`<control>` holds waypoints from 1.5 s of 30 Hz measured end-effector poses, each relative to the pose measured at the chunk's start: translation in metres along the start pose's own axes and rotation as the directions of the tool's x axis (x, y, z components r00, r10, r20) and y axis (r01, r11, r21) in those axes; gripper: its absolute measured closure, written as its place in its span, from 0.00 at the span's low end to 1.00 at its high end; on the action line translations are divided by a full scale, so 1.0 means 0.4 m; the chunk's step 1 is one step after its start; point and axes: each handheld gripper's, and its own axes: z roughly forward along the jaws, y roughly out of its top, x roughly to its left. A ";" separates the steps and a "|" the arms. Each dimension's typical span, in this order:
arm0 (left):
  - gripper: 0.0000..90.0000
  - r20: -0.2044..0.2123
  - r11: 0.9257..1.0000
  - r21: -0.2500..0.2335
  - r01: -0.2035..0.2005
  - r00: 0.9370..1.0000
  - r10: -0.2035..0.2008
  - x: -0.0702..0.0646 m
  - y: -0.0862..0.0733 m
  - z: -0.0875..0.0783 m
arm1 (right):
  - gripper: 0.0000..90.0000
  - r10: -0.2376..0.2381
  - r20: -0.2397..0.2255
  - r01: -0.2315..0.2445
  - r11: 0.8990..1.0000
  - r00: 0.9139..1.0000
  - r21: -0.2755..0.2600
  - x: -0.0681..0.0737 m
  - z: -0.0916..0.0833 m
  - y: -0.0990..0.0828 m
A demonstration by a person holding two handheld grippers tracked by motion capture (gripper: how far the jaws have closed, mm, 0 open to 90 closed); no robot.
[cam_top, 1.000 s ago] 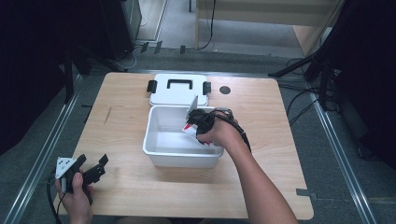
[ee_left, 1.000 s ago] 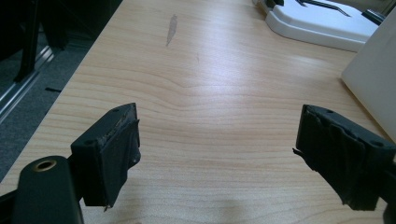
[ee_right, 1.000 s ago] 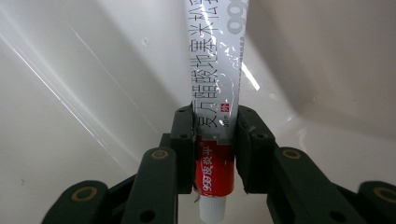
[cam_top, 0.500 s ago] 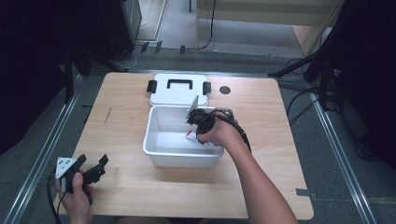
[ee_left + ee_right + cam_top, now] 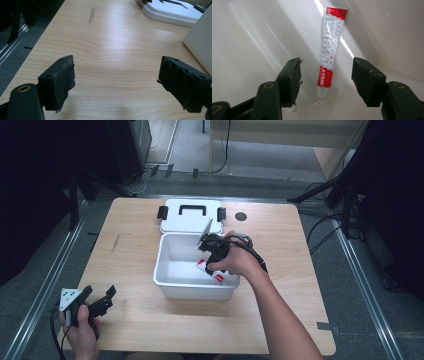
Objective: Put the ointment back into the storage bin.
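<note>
Tube point(image 5: 330, 52) lies on the bin point(image 5: 167, 277) floor between the right gripper's point(image 5: 325, 75) spread jaws, untouched.

The table point(image 5: 120, 50) is topped with pale wood-grain, smooth with a soft sheen. The bin point(image 5: 172, 287) and lid point(image 5: 190, 222) are seen to be white plastic, the bin's inside glossy. The tube point(image 5: 331, 48) is printed red and white, slightly shiny. The pads point(image 5: 62, 80) are matt black, frayed at the edges.
</note>
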 end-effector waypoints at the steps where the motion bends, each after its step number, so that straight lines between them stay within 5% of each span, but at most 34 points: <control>1: 0.16 0.000 1.000 -0.001 0.001 1.000 -0.001 0.000 0.000 0.000 | 0.43 -0.001 -0.001 0.001 1.000 1.000 -0.002 0.003 -0.009 0.000; 13: 0.16 0.001 1.000 -0.002 0.002 1.000 -0.002 0.000 0.000 0.000 | 0.26 -0.014 -0.002 0.014 0.999 1.000 -0.041 0.018 -0.127 -0.018; 27: 0.16 -0.002 1.000 -0.001 -0.004 1.000 0.004 -0.001 0.000 0.000 | 0.24 0.040 0.051 -0.036 0.996 0.998 -0.081 -0.036 -0.246 -0.143; 45: 0.16 -0.001 1.000 0.002 -0.011 1.000 0.011 -0.003 -0.001 0.000 | 0.24 0.144 0.030 -0.142 0.989 0.989 -0.051 -0.116 -0.210 -0.326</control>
